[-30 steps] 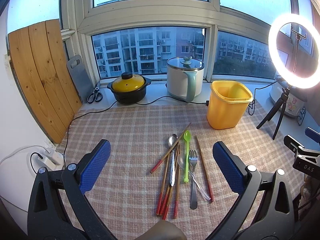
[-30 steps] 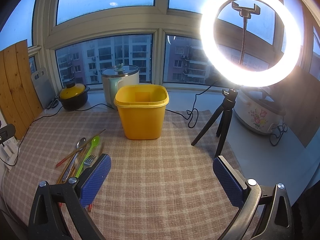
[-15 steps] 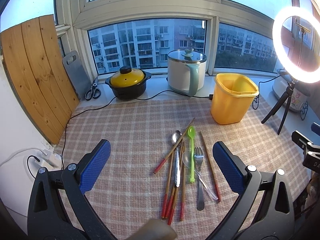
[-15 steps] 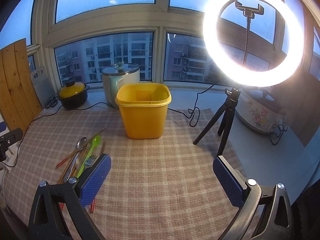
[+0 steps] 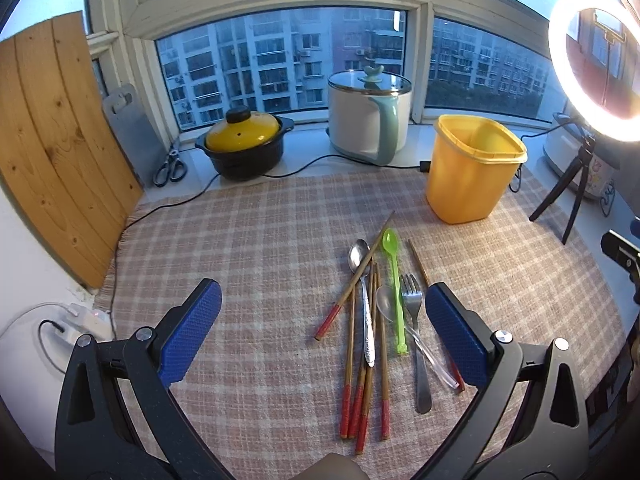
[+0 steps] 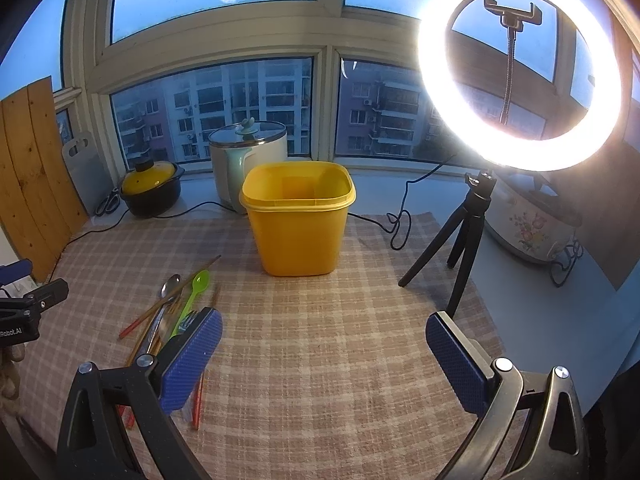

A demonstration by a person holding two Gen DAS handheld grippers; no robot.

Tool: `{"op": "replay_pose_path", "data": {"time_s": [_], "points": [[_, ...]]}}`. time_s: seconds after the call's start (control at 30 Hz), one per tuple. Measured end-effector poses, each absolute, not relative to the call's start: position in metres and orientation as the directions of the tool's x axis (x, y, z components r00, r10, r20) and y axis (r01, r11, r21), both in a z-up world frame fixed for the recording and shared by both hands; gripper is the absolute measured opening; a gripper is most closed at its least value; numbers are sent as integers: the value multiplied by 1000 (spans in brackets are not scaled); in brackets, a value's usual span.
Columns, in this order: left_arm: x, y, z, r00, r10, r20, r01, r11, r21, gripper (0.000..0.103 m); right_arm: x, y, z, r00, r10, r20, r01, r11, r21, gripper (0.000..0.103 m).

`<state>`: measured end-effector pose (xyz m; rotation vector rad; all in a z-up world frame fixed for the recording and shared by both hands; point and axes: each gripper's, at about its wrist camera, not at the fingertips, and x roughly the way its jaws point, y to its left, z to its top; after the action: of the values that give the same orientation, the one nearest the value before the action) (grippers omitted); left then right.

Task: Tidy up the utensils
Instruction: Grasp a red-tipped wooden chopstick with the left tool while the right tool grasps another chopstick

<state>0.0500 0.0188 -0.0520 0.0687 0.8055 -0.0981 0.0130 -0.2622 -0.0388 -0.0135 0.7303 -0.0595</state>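
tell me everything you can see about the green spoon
The green spoon is translucent lime-green plastic, one piece, with a small oval bowl and a long thin handle ending in a small flared tip. It lies flat on the checked cloth in the utensil pile, bowl toward the yellow bin, handle toward the camera. It sits between the chopsticks and the fork; its handle appears to cross the clear spoon. Neither gripper touches it.

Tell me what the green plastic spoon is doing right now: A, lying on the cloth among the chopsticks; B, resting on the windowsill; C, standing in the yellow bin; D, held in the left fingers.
A: the green spoon lies flat on the checked cloth beside the chopsticks, outside the yellow bin.
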Motion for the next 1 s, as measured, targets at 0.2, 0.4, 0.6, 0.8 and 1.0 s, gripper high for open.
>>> {"op": "replay_pose_path", "data": {"time_s": [0.2, 0.4, 0.6, 0.8, 1.0], "points": [[58, 33, -75, 672, -77, -736, 131, 991, 17, 94, 13, -254, -47, 787, -30, -617, -7, 998, -57, 103], [82, 49, -100, 612, -98, -785, 139, 990, -15, 67, 30, -244, -61, 738, 58, -673, -98, 995, -21, 100], [105, 41, -121, 527, -199, -826, 234, 969, -84, 49, 59, -234, -83, 642, 125, -757, -148, 988, 37, 87], [131, 24, -146, 420, -264, -868, 311, 941, -135, 30, 83, -212, -105, 552, 201, -809, -231, 969, 83, 72], [150, 10, -163, 334, -305, -892, 365, 914, -176, 16, 108, -192, -132, 447, 261, -855, -286, 948, 140, 50]]}}
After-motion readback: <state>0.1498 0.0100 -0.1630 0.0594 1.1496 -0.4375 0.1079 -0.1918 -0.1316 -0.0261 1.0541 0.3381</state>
